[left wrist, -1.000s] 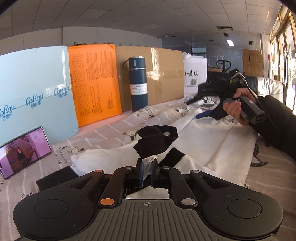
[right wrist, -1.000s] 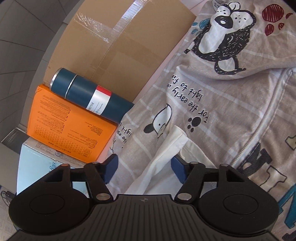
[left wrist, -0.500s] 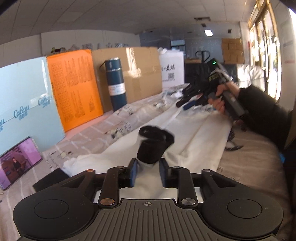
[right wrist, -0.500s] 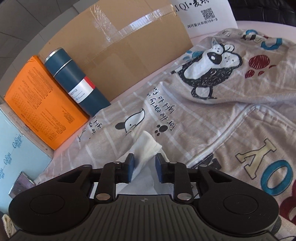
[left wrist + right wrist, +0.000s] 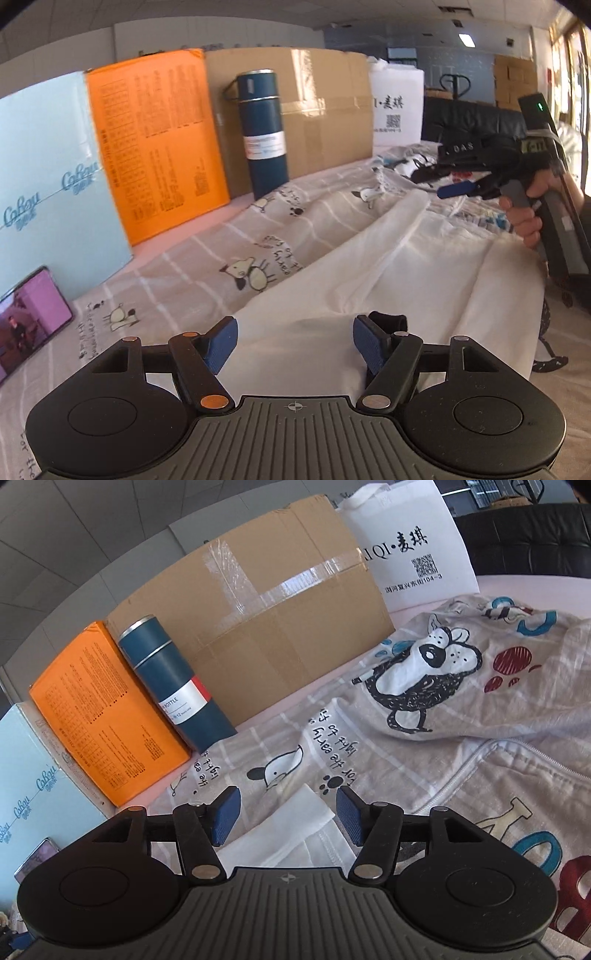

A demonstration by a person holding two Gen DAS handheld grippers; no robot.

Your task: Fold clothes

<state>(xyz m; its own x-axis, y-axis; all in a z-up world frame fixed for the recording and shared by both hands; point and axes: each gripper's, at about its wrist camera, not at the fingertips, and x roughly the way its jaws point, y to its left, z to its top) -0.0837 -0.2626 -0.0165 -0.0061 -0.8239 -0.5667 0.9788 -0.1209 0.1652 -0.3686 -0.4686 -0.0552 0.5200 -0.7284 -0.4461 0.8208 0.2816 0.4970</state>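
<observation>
Both tongs spread wide, holding nothing. Left tongs [image 5: 295, 341] over the near end of the white cotton garment [image 5: 406, 266], lying lengthwise away toward the right tongs [image 5: 282, 814]. Far white corner directly between the right pair, nearer that hand.

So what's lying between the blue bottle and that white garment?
In the left wrist view, only the cartoon-print sheet lies between the blue bottle and the white garment.

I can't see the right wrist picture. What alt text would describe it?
The right tool hangs open over a white garment's corner on a cartoon-printed sheet. Behind stand a blue bottle, an orange box and a cardboard box.
</observation>
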